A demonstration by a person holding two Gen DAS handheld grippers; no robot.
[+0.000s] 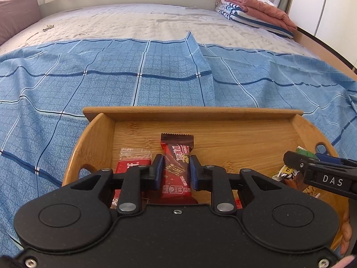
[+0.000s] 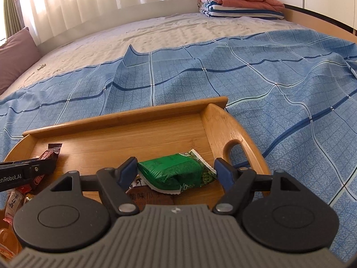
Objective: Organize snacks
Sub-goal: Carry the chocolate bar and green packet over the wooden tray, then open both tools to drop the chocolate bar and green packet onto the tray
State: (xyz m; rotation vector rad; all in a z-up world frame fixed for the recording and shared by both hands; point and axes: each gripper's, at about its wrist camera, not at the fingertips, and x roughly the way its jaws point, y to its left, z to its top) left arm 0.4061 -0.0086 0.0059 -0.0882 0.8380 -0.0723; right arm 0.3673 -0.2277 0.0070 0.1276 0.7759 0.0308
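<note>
A wooden tray [image 1: 223, 111] lies on the bed and holds snacks. My left gripper [image 1: 175, 169] is shut on a dark red chocolate bar [image 1: 177, 156] over the tray's left part; the bar also shows in the right wrist view [image 2: 48, 156]. A red packet [image 1: 130, 165] lies just left of it. My right gripper [image 2: 176, 170] is open, its pads either side of a green snack packet [image 2: 176, 172] near the tray's right handle [image 2: 234, 149]; it looks untouched on the right side. Below it lies a brown packet [image 2: 151, 198].
Several more snacks lie at the tray's near edge [image 2: 15, 201]. The tray [image 2: 125, 120] rests on a blue checked cloth [image 1: 111, 78] over the bed. Folded blankets [image 1: 252, 6] sit at the far right corner, a mauve pillow [image 1: 15, 11] far left.
</note>
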